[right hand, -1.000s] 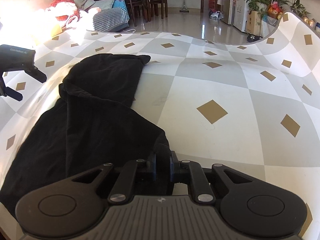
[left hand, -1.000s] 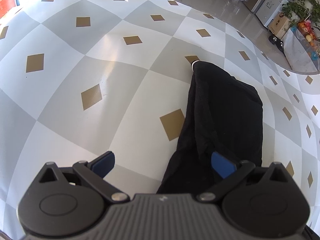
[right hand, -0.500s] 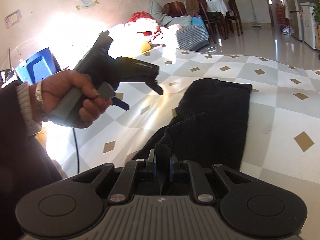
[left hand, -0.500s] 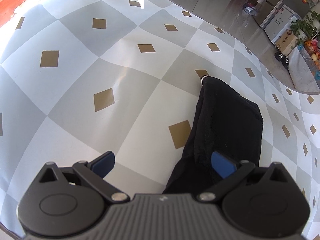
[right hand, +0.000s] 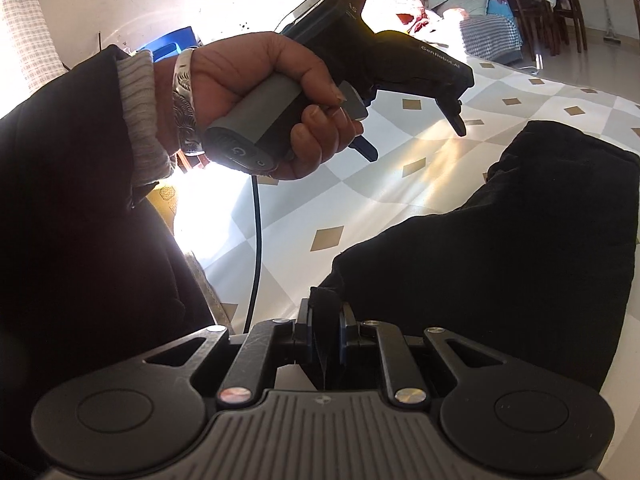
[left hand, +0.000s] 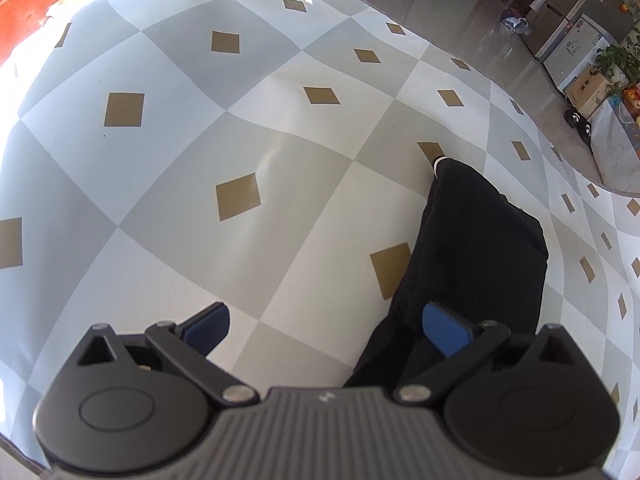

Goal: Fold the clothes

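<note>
1. Since a second ago, our right hand-held gripper has swung round with its fold of the black garment, so the left hand now fills its view.
2. We see the right hand-held gripper pressed together on that fold; the left hand-held gripper is spread, empty, one pad above the garment's edge.
3. The garment lies on the checkered surface, right of the left hand-held gripper.
4. Risks, we judge: a thin pinch could slip; dragging could bunch the cloth; the cable beside the garment might snag.
5. We see no containers near the garment.
</note>
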A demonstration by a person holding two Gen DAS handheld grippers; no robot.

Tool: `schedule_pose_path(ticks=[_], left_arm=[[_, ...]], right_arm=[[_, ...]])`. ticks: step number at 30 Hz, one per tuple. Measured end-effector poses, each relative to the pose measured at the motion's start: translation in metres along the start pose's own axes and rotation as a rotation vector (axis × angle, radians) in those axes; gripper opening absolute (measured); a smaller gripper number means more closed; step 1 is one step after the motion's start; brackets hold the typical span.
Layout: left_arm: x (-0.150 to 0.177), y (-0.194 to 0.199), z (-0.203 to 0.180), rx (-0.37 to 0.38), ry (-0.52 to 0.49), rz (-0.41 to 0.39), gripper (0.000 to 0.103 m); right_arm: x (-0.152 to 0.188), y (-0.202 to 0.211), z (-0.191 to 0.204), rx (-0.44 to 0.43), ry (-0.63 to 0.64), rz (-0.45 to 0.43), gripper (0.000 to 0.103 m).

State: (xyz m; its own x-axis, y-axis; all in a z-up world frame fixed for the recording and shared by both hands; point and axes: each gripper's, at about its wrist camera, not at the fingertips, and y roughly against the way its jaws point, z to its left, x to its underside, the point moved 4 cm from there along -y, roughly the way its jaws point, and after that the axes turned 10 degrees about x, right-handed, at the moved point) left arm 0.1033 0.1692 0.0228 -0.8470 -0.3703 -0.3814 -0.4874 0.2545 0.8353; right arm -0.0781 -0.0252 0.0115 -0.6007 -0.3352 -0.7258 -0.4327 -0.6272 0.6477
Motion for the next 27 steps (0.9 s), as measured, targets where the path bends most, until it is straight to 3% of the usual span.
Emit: schedule_pose_path(ticks=[3,7,11,18,27], left_arm=[[0.000,-0.002,-0.001,-0.001,0.000,0.007,0.103],[0.001,-0.004,-0.004,0.011,-0.008,0.016,0.103],[-0.001,0.000,-0.005,0.022,-0.003,0.009,0.103],[-0.008,0.011,-0.004,0.062,0.037,-0.016,0.103],[-0.017,0.023,-0.002,0.098,0.066,-0.056,0.103]], right_arm=[[0.006,-0.016,0.000,-0.003,-0.007,0.033,0.016],[0.014,-0.036,0.000,-0.021,-0.002,0.098,0.029],[0.007,-0.031,0.002,-0.049,0.015,0.063,0.036],[-0.012,-0.034,-0.009,0.105,0.051,0.005,0.037],[-0.046,-0.067,-0.030,0.235,0.053,-0.016,0.037]])
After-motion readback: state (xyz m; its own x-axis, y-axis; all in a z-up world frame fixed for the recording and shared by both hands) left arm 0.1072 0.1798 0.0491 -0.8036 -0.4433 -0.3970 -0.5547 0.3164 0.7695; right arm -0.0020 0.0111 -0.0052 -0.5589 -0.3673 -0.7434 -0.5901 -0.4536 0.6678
